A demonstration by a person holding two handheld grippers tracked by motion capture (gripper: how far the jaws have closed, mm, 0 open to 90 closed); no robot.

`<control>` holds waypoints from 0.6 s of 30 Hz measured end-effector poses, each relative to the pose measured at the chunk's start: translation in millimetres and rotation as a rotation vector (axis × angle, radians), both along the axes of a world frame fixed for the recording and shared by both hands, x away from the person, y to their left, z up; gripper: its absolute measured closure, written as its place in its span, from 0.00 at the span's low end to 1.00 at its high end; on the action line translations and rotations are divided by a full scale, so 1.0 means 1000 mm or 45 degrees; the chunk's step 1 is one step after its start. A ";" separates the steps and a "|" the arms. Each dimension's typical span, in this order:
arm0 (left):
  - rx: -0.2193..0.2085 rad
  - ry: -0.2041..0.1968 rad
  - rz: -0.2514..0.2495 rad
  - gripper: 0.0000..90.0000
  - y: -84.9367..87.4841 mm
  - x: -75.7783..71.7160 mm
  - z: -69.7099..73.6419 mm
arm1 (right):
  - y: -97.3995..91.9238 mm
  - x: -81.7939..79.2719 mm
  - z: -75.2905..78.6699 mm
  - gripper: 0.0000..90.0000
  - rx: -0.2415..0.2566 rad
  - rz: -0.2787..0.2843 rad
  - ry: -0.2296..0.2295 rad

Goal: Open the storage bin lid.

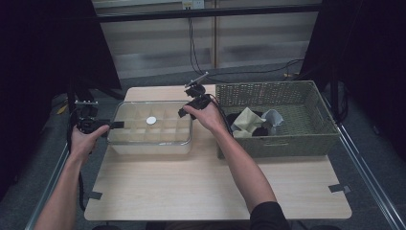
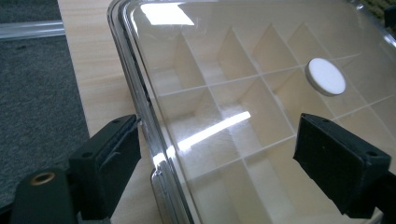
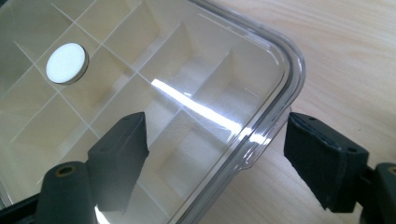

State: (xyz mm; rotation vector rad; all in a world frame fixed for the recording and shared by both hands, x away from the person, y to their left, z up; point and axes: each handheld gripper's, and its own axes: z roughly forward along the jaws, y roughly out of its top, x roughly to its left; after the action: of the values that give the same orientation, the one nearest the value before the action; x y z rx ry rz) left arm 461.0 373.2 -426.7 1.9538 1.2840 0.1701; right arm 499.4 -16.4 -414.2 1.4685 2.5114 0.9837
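Lidded box [image 1: 149, 128] sat on table [image 1: 191, 187], left of basket [image 1: 277, 120]. L hand-held gripper [image 2: 219, 154] and R hand-held gripper [image 3: 217, 154] each straddled an opposite lid [image 3: 196, 88] edge, jaws apart, nothing gripped; prob. positioned to lift lid evenly.

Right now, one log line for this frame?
left gripper: open, straddling lid edge | right gripper: open, at opposite edge | divider box: covered | basket: cloths inside
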 end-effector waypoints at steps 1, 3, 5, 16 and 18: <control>0.001 0.016 -0.001 0.17 -0.001 0.002 -0.002 | 0.001 0.002 -0.002 0.23 -0.011 -0.010 0.020; -0.011 0.021 0.014 0.16 -0.002 0.002 -0.003 | 0.001 0.002 -0.002 0.23 -0.014 -0.008 0.026; 0.004 0.042 -0.003 0.16 -0.001 0.003 -0.004 | 0.002 0.002 -0.003 0.23 -0.020 -0.005 0.030; 0.002 0.083 -0.027 0.16 -0.005 0.006 -0.009 | 0.009 0.002 -0.008 0.18 -0.018 -0.091 0.027; -0.014 0.095 -0.026 0.16 -0.005 0.007 -0.010 | 0.009 0.003 -0.010 0.20 -0.014 -0.097 0.048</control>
State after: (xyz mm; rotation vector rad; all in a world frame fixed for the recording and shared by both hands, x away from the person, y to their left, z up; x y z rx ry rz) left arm 468.1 368.6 -436.4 1.9796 1.3095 0.0803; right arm 502.1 -7.7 -424.4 1.5813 2.4614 0.9378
